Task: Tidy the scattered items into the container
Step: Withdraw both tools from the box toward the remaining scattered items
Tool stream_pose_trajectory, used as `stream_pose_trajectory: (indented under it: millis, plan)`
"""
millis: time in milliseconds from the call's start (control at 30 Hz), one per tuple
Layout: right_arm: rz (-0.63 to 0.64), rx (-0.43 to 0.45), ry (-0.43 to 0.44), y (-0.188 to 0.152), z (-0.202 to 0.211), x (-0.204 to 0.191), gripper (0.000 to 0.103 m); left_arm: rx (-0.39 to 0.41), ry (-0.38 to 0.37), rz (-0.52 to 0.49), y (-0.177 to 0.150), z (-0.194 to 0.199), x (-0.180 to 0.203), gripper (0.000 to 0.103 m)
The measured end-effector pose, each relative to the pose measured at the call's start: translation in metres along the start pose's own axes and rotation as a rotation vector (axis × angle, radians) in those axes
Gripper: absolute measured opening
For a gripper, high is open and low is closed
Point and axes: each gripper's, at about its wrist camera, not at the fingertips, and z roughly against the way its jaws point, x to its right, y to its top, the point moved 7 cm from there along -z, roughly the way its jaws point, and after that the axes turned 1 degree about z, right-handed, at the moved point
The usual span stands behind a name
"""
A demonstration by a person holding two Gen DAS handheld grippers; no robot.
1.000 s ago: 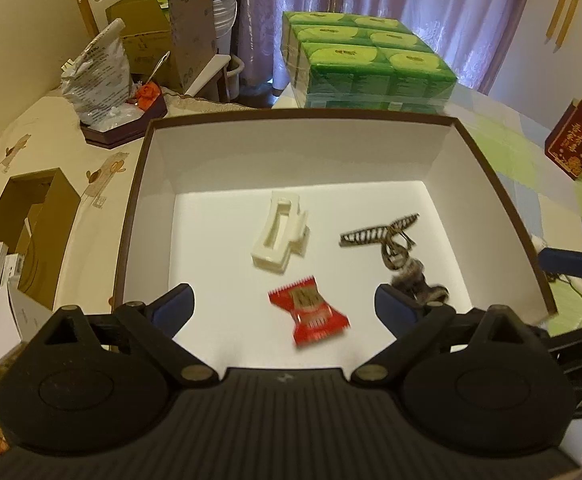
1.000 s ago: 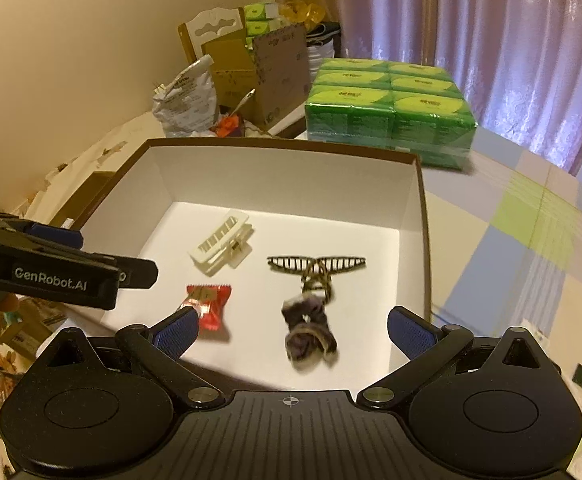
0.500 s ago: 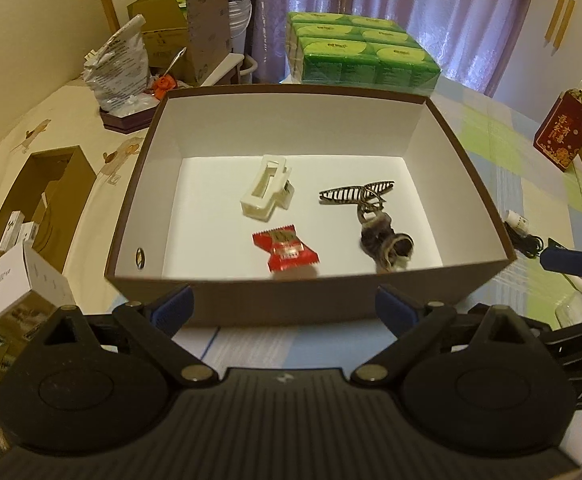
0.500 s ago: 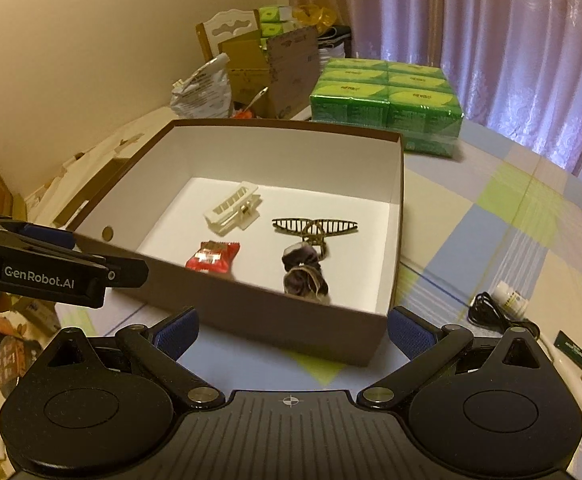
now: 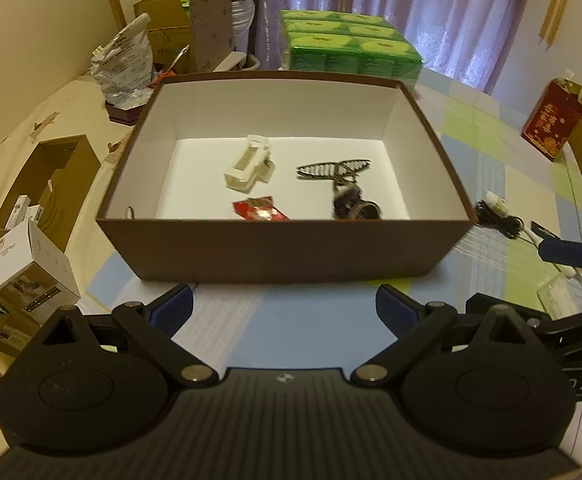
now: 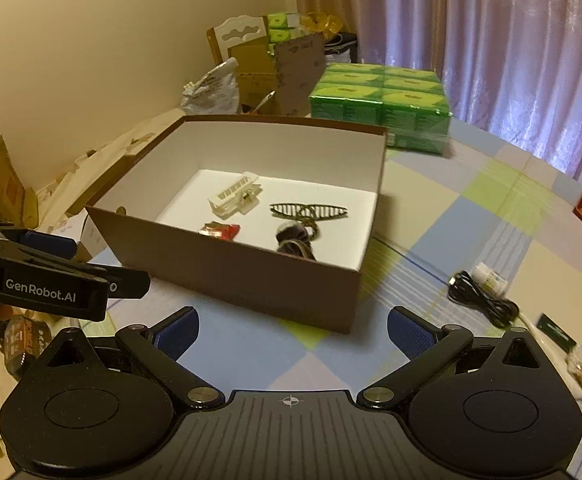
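Four items, a cream hair clip [image 5: 249, 165], a brown hair claw [image 5: 333, 169], a red candy [image 5: 259, 210] and a dark scrunchie [image 5: 351, 205], lie inside the brown box [image 5: 287, 248], while the left gripper [image 5: 283, 307] and right gripper [image 6: 293, 330] hover empty with jaws spread wide, so tidying looks nearly done, perhaps barring the black cable [image 6: 481, 294] beside the box.

Black tool [image 5: 283, 306], blue pads [image 5: 171, 307], "GenRobot.AI" marking.

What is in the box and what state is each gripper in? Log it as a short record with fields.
container: brown box with white inside, open top, on the checked tablecloth
inside box: white hair claw, dark brown hair clip, red candy wrapper, dark scrunchie
left gripper: jaws open, empty, in front of the box's near wall
right gripper: jaws open, empty, near the box's near corner
outside box, on its right: black cable, small white bottle
behind box: green tissue packs
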Motion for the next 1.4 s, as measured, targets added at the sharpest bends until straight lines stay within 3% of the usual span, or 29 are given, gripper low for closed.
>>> stream_pose_trajectory:
  millis: [433,967,1400]
  plan:
    - [-0.094,-0.008,-0.086,-0.040,0.042,0.046,0.103,-0.022,-0.094,-0.110,-0.018,0.000,0.073,0.096]
    - [-0.319,-0.043,-0.298,-0.103,0.091,0.140,0.103,-0.057,-0.253,-0.341,-0.028,-0.021,0.177,0.096]
    - [-0.406,-0.032,-0.330,-0.138,0.087,0.196,0.103,-0.089,-0.348,-0.496,-0.022,-0.056,0.249,0.095]
